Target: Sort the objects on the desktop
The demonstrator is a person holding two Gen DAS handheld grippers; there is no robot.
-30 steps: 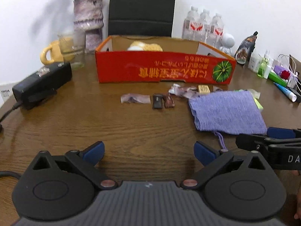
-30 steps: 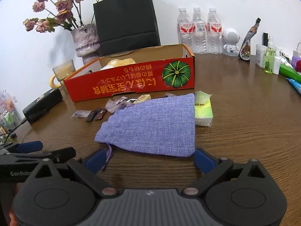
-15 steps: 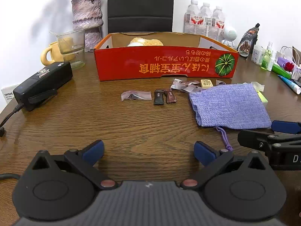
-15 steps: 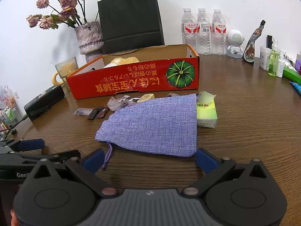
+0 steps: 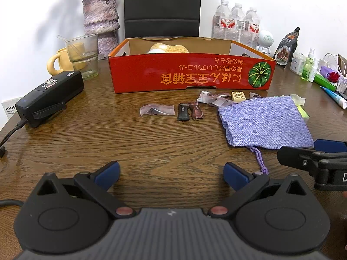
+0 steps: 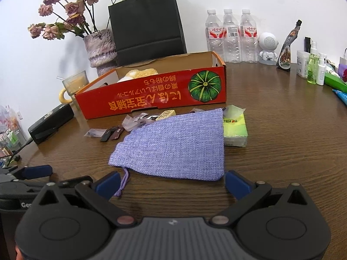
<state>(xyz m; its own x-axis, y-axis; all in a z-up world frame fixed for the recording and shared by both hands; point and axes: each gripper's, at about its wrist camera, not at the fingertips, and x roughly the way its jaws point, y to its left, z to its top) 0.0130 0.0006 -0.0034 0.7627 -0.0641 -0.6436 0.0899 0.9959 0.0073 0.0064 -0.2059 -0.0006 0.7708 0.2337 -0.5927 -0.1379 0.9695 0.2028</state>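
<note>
Now my right claw (image 6: 172, 183) is wide and empty; the purple pouch (image 6: 173, 145) lies flat, its drawstring mouth toward lower left. The red box (image 6: 151, 96) holds something yellow.

Upper left of the frame: stone-textured vase (image 5: 101, 19) with dried roses (image 6: 63, 15), glass cup (image 5: 83, 55), yellow mug (image 5: 56, 61). Top centre: black paper bag (image 6: 146, 25). Upper right: three water bottles (image 5: 237, 22), white robot figurine (image 6: 268, 46), dark sauce pouch (image 5: 287, 47), green spray bottle (image 6: 313, 69).
</note>
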